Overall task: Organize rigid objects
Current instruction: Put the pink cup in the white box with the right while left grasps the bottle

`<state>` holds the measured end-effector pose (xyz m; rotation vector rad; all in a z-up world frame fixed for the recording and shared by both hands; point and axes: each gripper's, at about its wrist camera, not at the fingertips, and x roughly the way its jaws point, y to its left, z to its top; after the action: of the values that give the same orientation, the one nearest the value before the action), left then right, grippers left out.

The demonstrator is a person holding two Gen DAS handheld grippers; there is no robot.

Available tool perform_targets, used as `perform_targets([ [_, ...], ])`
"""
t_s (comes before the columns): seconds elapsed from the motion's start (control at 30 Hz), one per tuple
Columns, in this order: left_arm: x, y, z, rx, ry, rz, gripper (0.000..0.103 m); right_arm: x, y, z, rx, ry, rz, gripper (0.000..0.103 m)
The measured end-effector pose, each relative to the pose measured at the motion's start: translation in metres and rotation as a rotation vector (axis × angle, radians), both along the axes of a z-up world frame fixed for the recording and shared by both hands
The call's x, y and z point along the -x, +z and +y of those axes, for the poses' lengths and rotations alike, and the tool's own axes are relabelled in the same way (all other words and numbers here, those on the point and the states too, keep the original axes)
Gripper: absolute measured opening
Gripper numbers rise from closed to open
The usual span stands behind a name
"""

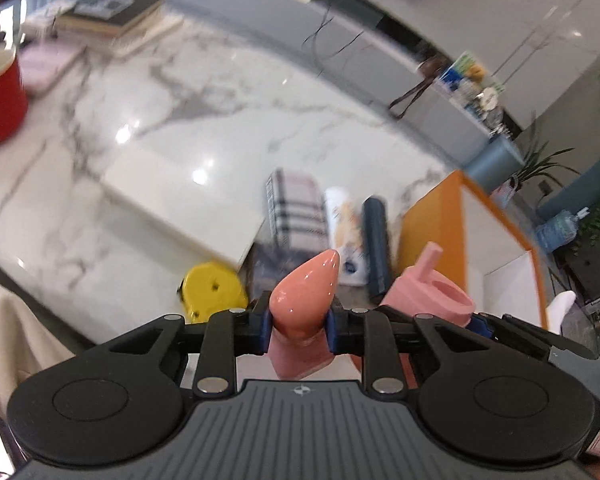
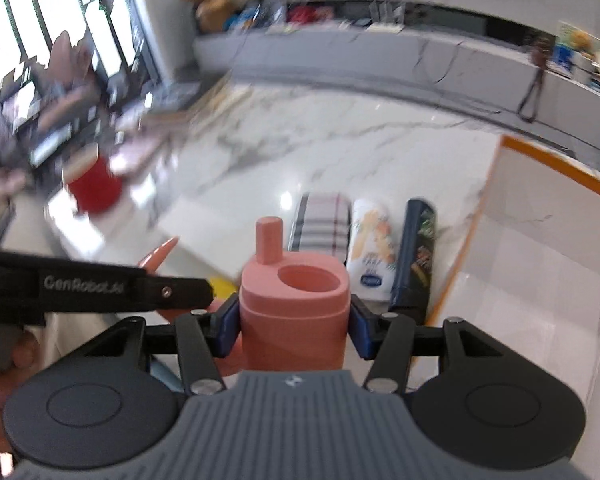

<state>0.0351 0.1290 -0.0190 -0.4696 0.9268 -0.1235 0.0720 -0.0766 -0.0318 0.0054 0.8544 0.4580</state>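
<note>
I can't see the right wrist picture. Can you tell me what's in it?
The right gripper is shut on a pink cup with a stubby spout, above a white marble surface. An orange-edged box sits right.

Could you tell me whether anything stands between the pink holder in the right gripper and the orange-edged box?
Nothing visible does. The right gripper holds the pink holder in the air, and the box lies open to its right, beyond the dark packet.

Left tongs [image 1: 298, 330] angled downward, blue pads clamped tight, nearly closed on narrow load. Right tongs [image 2: 292, 330] angled downward, half spread, pads pressing wider load. Hand [image 2: 4, 364] grips left handle.
</note>
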Motion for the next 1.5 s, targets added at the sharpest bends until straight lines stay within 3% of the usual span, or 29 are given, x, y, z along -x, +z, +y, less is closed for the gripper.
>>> perform_targets([
  [0.17,0.007,0.036,-0.013,-0.012,-0.046,-0.129,0.028,0.014,0.03,-0.036,-0.093,-0.108,-0.085,0.055],
  [0.33,-0.005,0.067,-0.043,0.022,-0.203,-0.194,0.028,0.02,0.052,-0.091,-0.128,-0.268,-0.125,0.055],
  [0.5,-0.026,0.083,-0.108,-0.122,-0.438,-0.242,0.028,0.012,0.036,-0.14,-0.136,-0.426,-0.052,0.055],
  [0.63,-0.05,0.073,-0.161,-0.224,-0.649,-0.244,0.028,-0.005,0.019,-0.159,-0.129,-0.479,0.004,0.055],
  [0.8,-0.067,0.047,-0.216,-0.411,-0.812,-0.212,0.028,-0.032,-0.008,-0.173,-0.163,-0.507,0.111,0.055],
  [1.13,-0.083,-0.004,-0.228,-0.51,-0.947,-0.146,0.028,-0.054,-0.058,-0.173,-0.176,-0.506,0.327,0.055],
  [1.37,-0.08,-0.013,-0.238,-0.61,-1.032,-0.167,0.029,-0.061,-0.06,-0.174,-0.145,-0.504,0.34,0.055],
  [1.5,-0.08,-0.014,-0.239,-0.623,-1.063,-0.155,0.029,-0.06,-0.061,-0.177,-0.161,-0.498,0.362,0.056],
])
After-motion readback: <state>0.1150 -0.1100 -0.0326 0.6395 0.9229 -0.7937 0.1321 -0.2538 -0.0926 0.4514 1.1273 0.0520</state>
